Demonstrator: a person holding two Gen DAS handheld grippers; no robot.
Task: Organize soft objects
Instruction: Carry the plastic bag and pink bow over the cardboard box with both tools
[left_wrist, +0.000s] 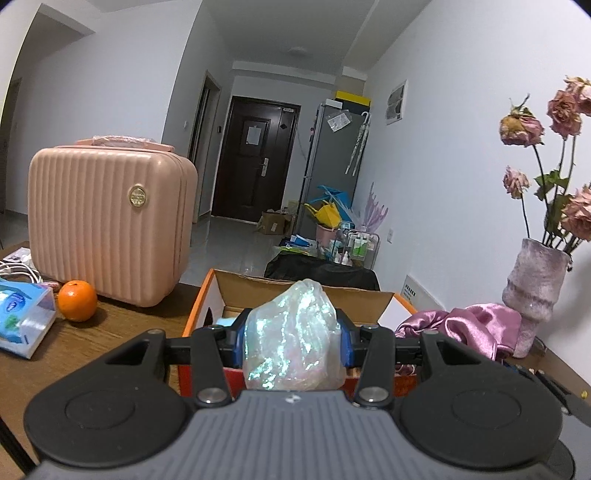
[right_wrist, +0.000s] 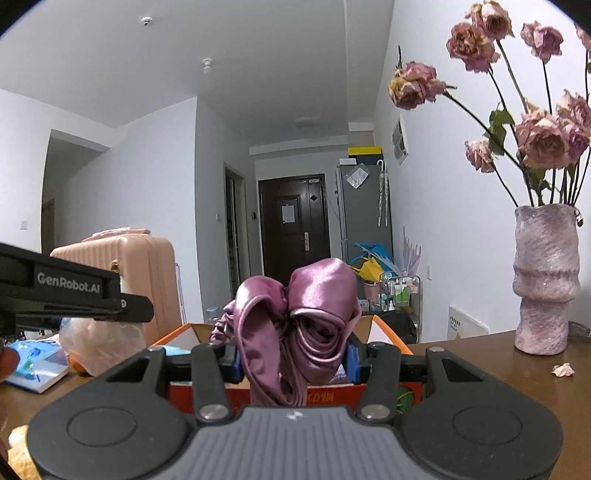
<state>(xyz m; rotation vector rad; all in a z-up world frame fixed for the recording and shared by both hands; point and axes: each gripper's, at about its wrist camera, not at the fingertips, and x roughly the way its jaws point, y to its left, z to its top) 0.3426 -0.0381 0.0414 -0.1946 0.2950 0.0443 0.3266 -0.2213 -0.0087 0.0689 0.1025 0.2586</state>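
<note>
On the bench (left_wrist: 122, 325), a tissue pack (left_wrist: 22, 317) and an orange (left_wrist: 77, 300) lie at the far left before a pink case (left_wrist: 110, 225). Next, the left hand-held gripper (left_wrist: 293, 341) pinches a shimmering plastic bag (left_wrist: 295, 332), held over the orange-edged cardboard box (left_wrist: 207, 295). The right hand-held gripper (right_wrist: 293, 356) pinches a bunched purple satin cloth (right_wrist: 306, 314) above the same box. At the far right, a vase (right_wrist: 545, 277) of dried roses (right_wrist: 539, 138) stands by the wall.
</note>
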